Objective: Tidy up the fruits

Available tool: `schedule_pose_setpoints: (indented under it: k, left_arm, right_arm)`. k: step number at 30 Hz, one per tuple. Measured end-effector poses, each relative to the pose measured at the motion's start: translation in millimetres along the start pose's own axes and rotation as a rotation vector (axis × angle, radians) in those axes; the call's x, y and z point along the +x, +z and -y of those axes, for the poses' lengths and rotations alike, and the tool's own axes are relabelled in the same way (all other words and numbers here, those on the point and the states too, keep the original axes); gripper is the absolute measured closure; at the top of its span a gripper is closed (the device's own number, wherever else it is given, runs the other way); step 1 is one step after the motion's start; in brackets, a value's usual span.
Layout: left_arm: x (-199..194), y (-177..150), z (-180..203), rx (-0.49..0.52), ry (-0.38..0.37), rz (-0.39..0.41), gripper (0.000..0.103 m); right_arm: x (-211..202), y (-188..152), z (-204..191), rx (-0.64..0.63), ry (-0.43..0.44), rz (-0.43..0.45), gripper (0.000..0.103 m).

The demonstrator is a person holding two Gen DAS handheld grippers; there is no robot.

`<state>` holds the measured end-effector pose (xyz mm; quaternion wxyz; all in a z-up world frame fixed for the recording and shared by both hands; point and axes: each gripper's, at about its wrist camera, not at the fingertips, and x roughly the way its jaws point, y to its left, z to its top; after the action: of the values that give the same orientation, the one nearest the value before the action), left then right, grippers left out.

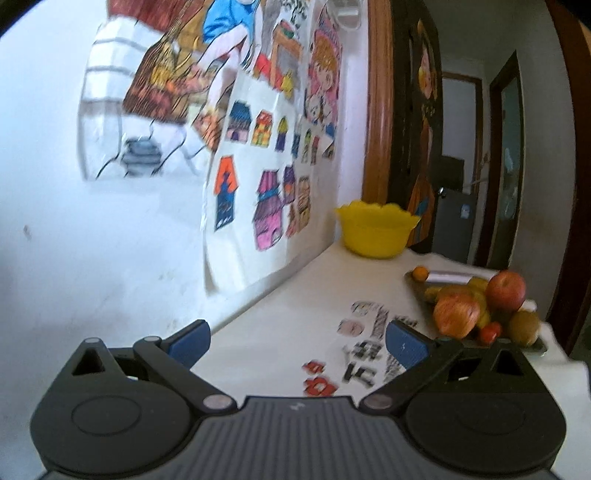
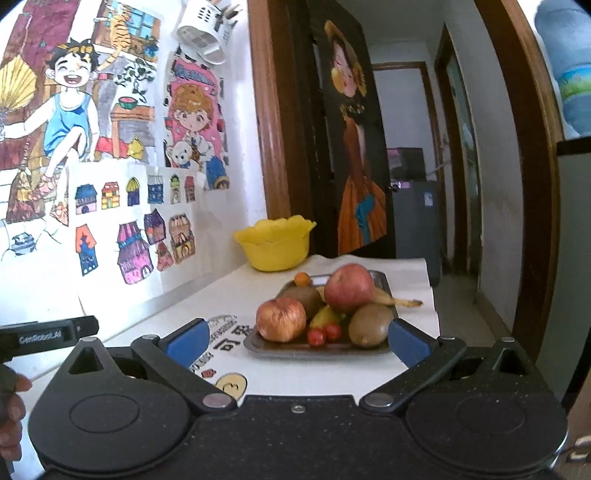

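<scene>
Plainly, with both the left gripper [image 1: 297,345] and right gripper [image 2: 297,341] spread and empty, nudging the top red apple [image 2: 349,288] could topple the pile off the grey metal tray [image 2: 266,345] onto the white counter [image 2: 207,299].

Coloured children's drawings [image 2: 110,177] on white wall; white utensil holder [image 2: 207,33] above; portrait painting [image 2: 354,147] on dark door.

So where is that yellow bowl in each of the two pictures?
Left wrist view: the bowl sits right of centre, at the table's far end by the wall.
Right wrist view: the bowl sits near the middle, behind the fruit tray.
Shared landmark: the house drawings left of it.
</scene>
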<state>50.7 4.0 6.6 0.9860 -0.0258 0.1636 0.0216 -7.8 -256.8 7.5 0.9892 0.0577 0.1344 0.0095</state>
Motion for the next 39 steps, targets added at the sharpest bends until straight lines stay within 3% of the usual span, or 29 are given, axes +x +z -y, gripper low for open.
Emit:
schedule_pose_setpoints:
  k: [10,18,39]
  left_arm:
    - [2.0,-21.6,-5.3,0.012,0.041,-0.027,0.000]
    - [4.5,-23.8,3.6,0.039,0.020,-0.027,0.000]
    - [6.8,-27.3,7.7,0.041,0.016,-0.041,0.000]
  right_arm:
    - [12.0,-22.8,-5.6,-0.051,0.001,0.009,0.001]
    - [18.5,-29.7,-6.2,-0.078,-0.033,0.023,0.001]
    - [24.6,-34.0,-2.1,-0.074,-0.016,-0.010,0.001]
